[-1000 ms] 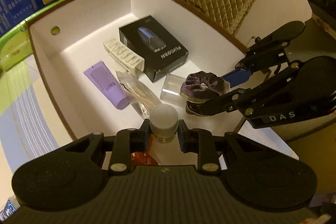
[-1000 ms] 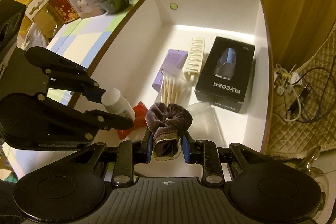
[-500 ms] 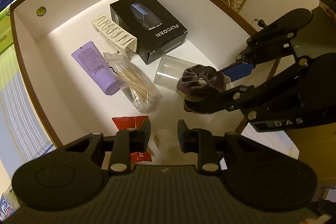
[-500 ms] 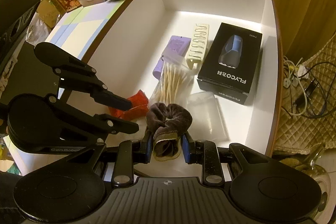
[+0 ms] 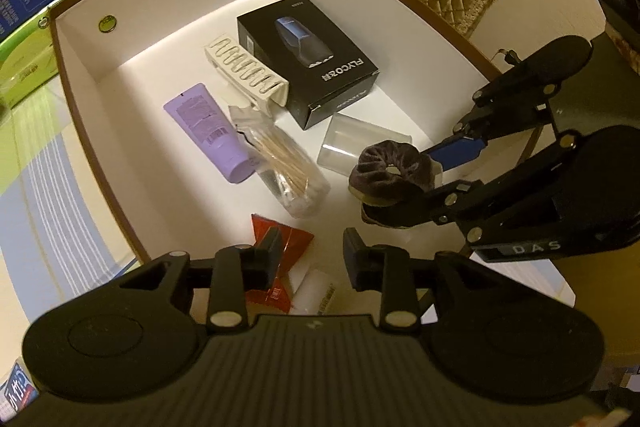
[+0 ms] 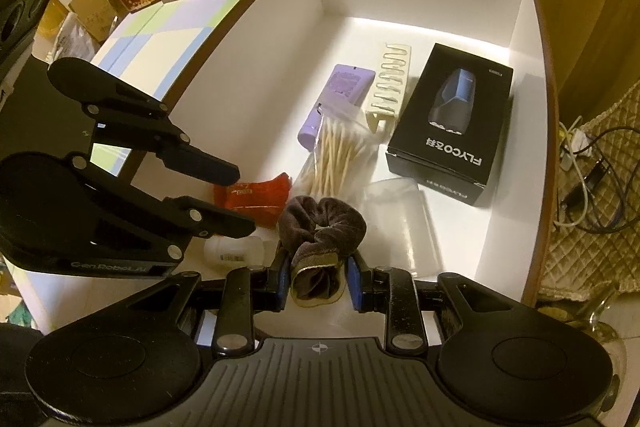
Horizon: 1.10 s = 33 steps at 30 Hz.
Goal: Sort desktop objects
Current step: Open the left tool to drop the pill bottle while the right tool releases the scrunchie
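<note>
Right wrist view shows the right hand-held gripper (image 6: 317,281) pinching the dark velvet scrunchie (image 6: 322,223) over the white box (image 6: 536,99), the left hand-held gripper (image 6: 240,201) spread empty alongside, so a release here could drape it over the small white bottle (image 6: 234,251).

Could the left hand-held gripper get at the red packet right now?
Probably yes: the left hand-held gripper is open and empty, with the red packet just below its fingertips, nothing covering it.
</note>
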Each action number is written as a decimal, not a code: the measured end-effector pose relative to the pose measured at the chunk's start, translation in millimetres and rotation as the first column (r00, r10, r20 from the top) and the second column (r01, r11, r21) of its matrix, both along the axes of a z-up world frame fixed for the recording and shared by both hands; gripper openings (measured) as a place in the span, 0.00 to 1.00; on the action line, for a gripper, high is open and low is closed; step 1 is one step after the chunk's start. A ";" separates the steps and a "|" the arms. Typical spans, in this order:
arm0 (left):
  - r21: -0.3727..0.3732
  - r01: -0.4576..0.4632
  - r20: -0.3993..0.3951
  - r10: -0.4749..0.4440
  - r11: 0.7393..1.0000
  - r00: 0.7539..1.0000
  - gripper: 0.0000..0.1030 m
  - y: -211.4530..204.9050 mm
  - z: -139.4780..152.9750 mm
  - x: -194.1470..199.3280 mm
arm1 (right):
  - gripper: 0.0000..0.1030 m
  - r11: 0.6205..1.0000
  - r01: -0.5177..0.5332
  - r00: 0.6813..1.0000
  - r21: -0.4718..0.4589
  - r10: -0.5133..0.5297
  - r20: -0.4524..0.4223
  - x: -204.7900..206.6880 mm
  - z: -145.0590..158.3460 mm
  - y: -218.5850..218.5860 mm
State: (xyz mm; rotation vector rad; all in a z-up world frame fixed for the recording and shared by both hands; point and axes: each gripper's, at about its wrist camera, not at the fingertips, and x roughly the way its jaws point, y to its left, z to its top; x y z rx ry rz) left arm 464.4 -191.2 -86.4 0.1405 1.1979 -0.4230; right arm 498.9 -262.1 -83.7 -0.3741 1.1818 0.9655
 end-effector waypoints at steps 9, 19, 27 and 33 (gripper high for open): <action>-0.002 -0.018 0.011 0.018 1.000 1.000 0.33 2.7 3.3 -0.9 | 0.75 1.000 -0.001 0.997 -0.005 0.001 0.078 -6.0 5.4 1.3; -0.007 -0.042 0.035 0.042 0.999 0.999 0.60 6.7 12.8 -6.3 | 0.98 0.997 0.054 0.993 0.045 -0.059 0.105 -7.3 15.2 -11.3; -0.024 -0.078 0.072 0.079 0.997 0.994 0.75 12.3 27.3 -17.3 | 0.98 0.993 0.078 0.991 0.092 -0.087 0.104 -15.3 24.5 -22.3; -0.033 -0.100 0.108 0.103 0.994 0.989 0.83 17.8 41.8 -29.5 | 0.98 0.984 0.102 0.987 0.145 -0.118 0.107 -26.1 34.3 -28.5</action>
